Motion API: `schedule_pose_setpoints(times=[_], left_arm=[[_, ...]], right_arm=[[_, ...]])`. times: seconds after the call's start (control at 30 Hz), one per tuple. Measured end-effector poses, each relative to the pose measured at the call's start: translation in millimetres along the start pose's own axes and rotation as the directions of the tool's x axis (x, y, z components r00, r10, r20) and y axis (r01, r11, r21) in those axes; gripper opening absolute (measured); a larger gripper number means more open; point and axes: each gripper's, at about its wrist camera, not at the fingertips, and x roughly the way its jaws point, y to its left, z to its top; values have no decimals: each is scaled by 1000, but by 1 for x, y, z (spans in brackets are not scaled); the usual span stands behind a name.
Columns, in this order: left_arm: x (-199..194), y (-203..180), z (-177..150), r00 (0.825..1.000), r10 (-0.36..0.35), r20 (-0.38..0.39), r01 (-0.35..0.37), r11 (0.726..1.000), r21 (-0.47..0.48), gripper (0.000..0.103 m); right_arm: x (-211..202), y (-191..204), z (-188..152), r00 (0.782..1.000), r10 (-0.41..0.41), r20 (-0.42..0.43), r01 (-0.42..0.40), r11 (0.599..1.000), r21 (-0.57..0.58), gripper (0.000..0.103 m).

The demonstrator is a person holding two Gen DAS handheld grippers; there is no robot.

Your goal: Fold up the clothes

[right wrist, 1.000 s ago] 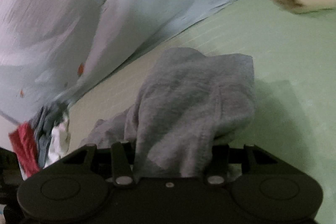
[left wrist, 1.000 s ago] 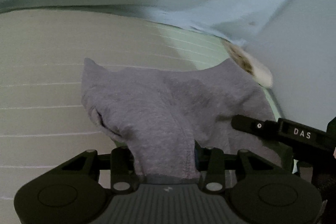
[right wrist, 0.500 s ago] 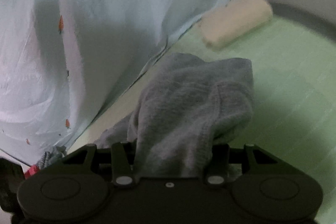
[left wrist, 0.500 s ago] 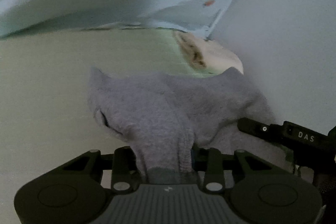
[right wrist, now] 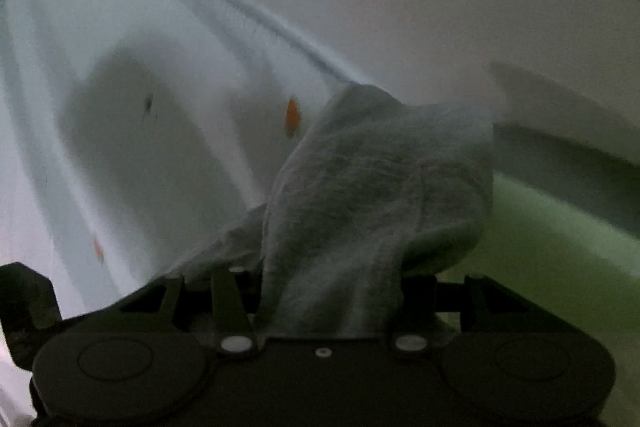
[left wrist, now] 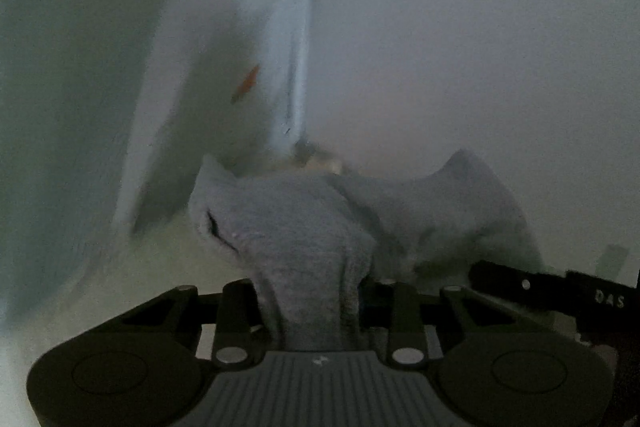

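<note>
Cloth of grey knit [left wrist: 316, 247] hangs bunched between both tongs, above a pale green bed [right wrist: 540, 235]. The left tongs [left wrist: 312, 303] pinch one gathered end, their jaws having just been closing tighter on it. The right tongs [right wrist: 328, 299] clamp the other end, jaws partly apart around the thick fold. Behind hangs a light blue sheet [right wrist: 120, 87] with orange specks

Pale wall [left wrist: 460, 47] and hanging patterned sheet [right wrist: 120, 87] close off the front.

Dim, greyish light, backgrounds smeared by motion blur, fisheye corners vignetted black, shadows soft.
</note>
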Motion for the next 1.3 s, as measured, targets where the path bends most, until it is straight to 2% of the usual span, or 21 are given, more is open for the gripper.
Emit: schedule_pose_setpoints(times=[0.13,0.17,0.2,0.23,0.27,0.33,0.4,0.47,0.5,0.57,0.67,0.73,0.8,0.87,0.93,1.1,1.23,1.3], left_arm=[[46,8,62,996,-84,28,80,988,130,32],[61,14,70,995,-87,39,81,987,141,34],[76,19,79,995,-90,49,82,985,151,36],[92,25,86,994,-91,57,81,984,160,43],[112,33,88,996,-72,54,63,986,154,52],[150,45,84,999,-23,40,17,991,133,58],[182,56,64,998,66,2,-65,993,96,60],[197,63,42,993,120,-16,-119,991,53,66],[196,67,33,993,118,-2,-118,993,31,69],[187,74,18,993,113,36,-113,993,-21,83],[163,84,10,986,123,112,-111,987,-113,96],[146,87,11,978,148,150,-127,982,-142,97],[128,91,11,967,173,186,-141,975,-171,99],[113,88,15,961,195,198,-157,969,-188,100],[94,81,14,954,210,215,-168,966,-199,102],[23,46,-19,927,238,290,-174,958,-229,103],[-46,18,-60,911,248,329,-161,950,-268,103],[-76,6,-82,900,261,348,-160,943,-293,103]], right_arm=[[27,-8,20,994,-11,109,6,999,44,49],[37,-13,23,992,-22,125,14,998,69,49],[46,-19,26,989,-35,140,21,995,94,50],[57,-25,24,988,-57,147,40,992,116,51],[72,-32,20,986,-88,140,71,989,127,56],[102,-47,8,980,-184,73,174,976,134,63],[122,-62,-4,965,-263,3,259,954,148,71],[125,-71,-12,961,-275,-12,273,948,167,75],[126,-76,-16,961,-276,-16,275,945,176,77],[126,-75,-17,958,-284,-28,285,948,140,82],[122,-72,-13,950,-311,-44,313,946,84,89],[118,-69,-11,945,-323,-49,326,944,59,91],[115,-62,-14,934,-353,-61,354,935,5,101],[107,-48,-21,921,-387,-55,381,920,-96,101],[99,-32,-28,917,-398,-39,383,901,-202,102],[66,13,-43,920,-388,55,374,828,-417,103],[28,42,-49,927,-359,110,366,800,-476,103],[8,52,-55,930,-348,120,361,799,-480,103]])
